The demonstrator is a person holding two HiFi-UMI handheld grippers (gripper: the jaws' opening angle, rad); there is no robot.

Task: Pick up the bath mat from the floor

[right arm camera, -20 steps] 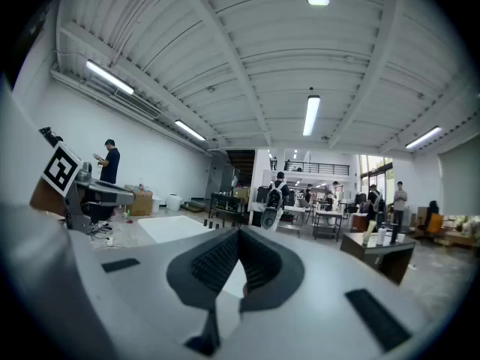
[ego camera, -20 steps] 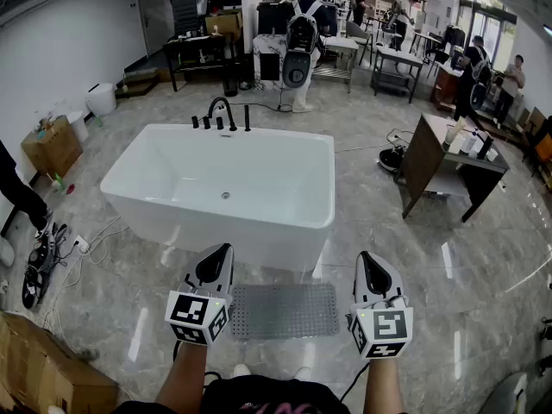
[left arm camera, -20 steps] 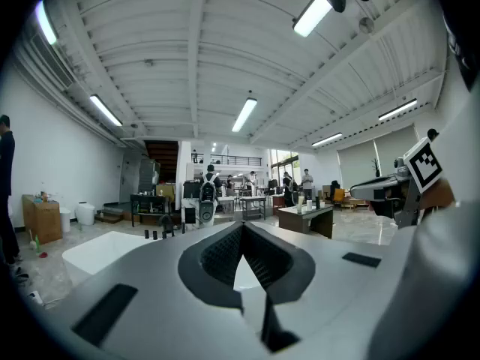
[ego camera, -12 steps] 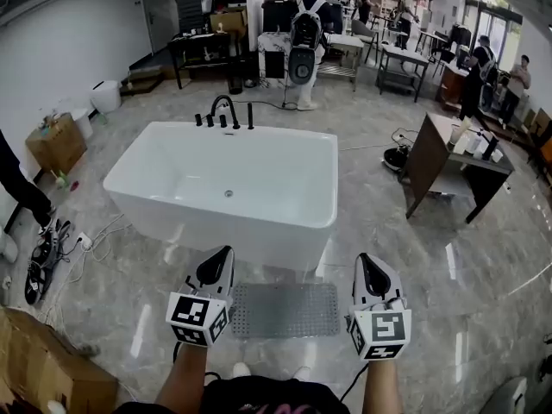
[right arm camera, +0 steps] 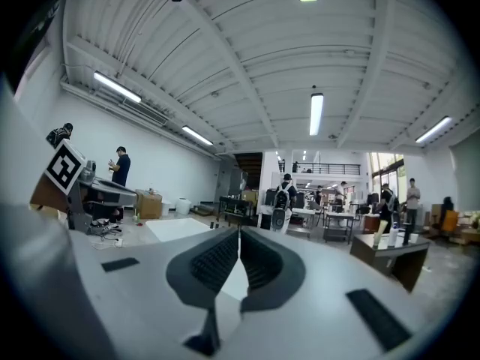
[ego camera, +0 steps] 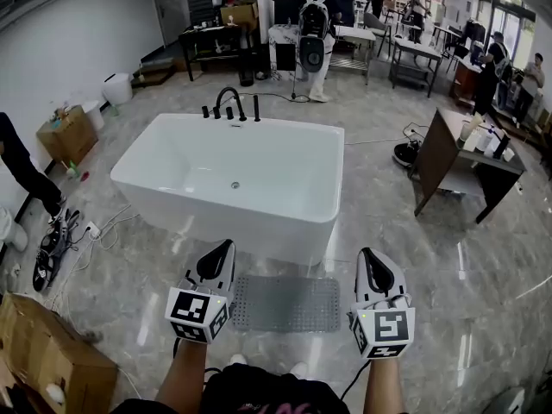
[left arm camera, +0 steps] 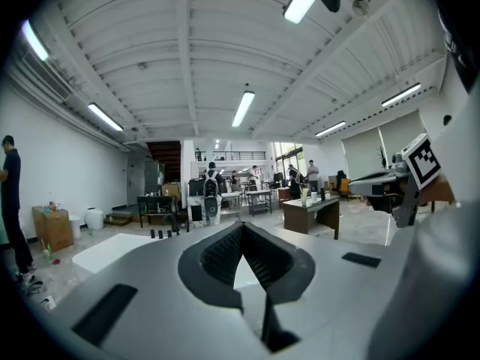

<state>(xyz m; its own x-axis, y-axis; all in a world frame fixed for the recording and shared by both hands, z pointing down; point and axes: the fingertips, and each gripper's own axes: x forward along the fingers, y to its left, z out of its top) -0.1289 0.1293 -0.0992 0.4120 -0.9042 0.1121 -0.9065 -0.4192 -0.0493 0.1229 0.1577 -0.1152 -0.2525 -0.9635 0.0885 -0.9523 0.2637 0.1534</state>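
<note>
Both sets of jaws are closed on nothing. The left gripper (ego camera: pixel 222 250) and right gripper (ego camera: pixel 367 255) point level, out over the tub, so neither gripper view shows the floor.

The bath mat (ego camera: pixel 287 304) lies flat on the floor, below the jaws and between the two grippers. My first worry is coming down with the jaws closed, because I'd only push the mat along the glossy tile. It looks thin and perforated, so I judge the tips may scrape the floor before they catch an edge, and it may cling.

The person's shoe tips (ego camera: pixel 299 371) sit just behind the mat's near edge. If they stand on it, a lift would stall.

Just ahead of the jaws, the bathtub (ego camera: pixel 259 222) has its wall close to the mat's far edge, so a reach there risks knocking it. To the left lie loose cables (ego camera: pixel 82 244) and a cardboard box (ego camera: pixel 52 365), well clear. Beyond the right jaws stands a desk (ego camera: pixel 453 171), and people are farther off.
</note>
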